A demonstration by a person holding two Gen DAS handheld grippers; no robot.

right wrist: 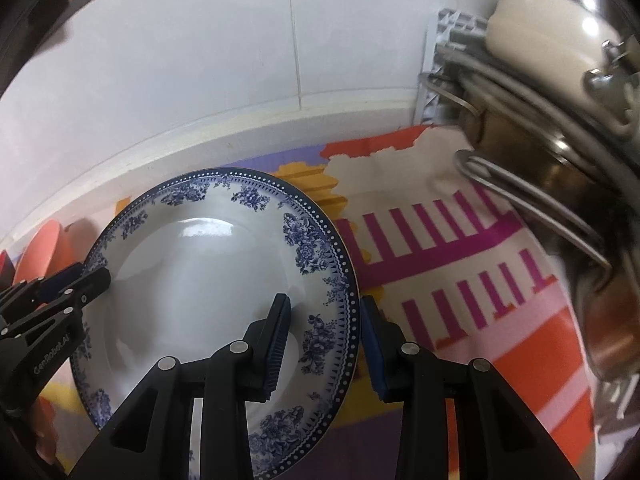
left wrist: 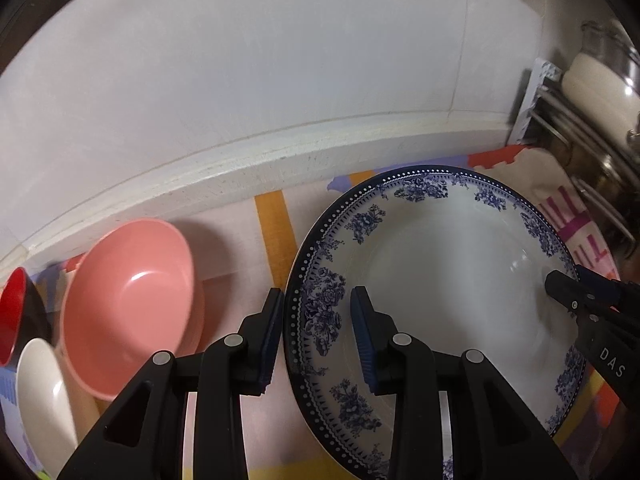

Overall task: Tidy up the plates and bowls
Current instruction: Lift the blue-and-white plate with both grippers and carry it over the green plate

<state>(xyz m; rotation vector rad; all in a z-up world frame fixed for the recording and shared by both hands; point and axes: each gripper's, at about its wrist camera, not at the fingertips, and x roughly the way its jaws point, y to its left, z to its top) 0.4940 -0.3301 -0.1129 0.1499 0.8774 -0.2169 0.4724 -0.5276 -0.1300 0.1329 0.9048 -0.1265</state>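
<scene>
Two grippers on one blue-and-white floral plate (left wrist: 440,276) — the left gripper (left wrist: 316,324) straddles its left rim, the right gripper (right wrist: 324,332) its right rim, both with jaws spread around the edge and pads not visibly pressing. It is tilted above a colourful mat (right wrist: 460,264). Left of it sits a pink bowl (left wrist: 132,304); a metal dish rack (right wrist: 540,168) stands right.
</scene>
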